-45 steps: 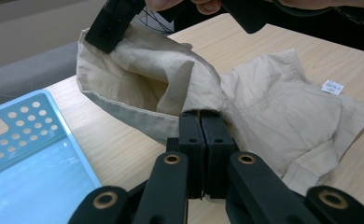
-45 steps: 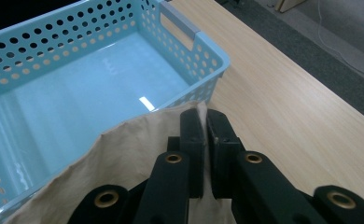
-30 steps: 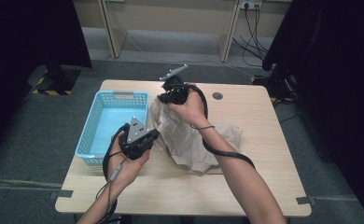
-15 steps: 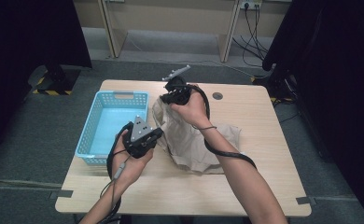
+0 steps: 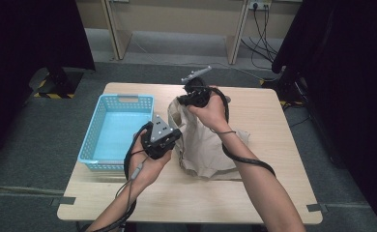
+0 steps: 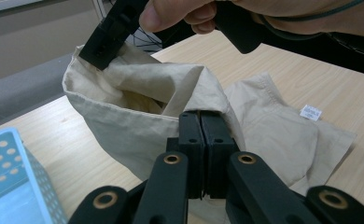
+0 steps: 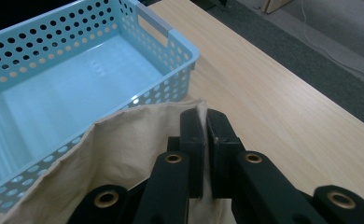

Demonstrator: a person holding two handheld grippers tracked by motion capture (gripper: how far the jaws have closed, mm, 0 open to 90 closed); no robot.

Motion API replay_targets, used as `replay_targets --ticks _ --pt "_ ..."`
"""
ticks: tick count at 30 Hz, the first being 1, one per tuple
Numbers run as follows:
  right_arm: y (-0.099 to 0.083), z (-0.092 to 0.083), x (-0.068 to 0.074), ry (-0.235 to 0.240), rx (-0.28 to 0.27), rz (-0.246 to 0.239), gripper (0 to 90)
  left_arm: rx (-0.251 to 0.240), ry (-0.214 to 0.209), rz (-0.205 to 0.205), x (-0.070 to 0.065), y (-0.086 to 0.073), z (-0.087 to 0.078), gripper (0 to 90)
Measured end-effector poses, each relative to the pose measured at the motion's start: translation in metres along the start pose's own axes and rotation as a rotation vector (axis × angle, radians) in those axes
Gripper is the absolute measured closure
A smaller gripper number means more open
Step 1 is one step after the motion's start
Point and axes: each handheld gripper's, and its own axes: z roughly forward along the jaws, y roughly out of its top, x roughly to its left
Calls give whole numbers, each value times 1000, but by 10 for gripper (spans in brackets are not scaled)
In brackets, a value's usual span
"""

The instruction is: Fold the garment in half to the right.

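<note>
Both hands have lifted the beige cloth (image 5: 203, 140) slightly higher above the table (image 5: 273, 145) than a second ago. Beside the blue basket (image 5: 111, 128), the left gripper (image 5: 169, 139) clamps its near hem; the right gripper (image 5: 185, 99) pinches the far hem.

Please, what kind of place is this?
Probably a lab or recording room: a bare wooden table on grey carpet, dark curtains, wall sockets with cables, and a blue basket.
</note>
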Motion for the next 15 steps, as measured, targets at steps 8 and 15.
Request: replay_targets --ticks 8,15 --pt "-5 -10 -8 -10 -5 13 869 -6 -23 21 -8 10 7 884" --pt "-9 -22 -17 -21 -15 28 869 -16 -47 42 -18 22 14 884"
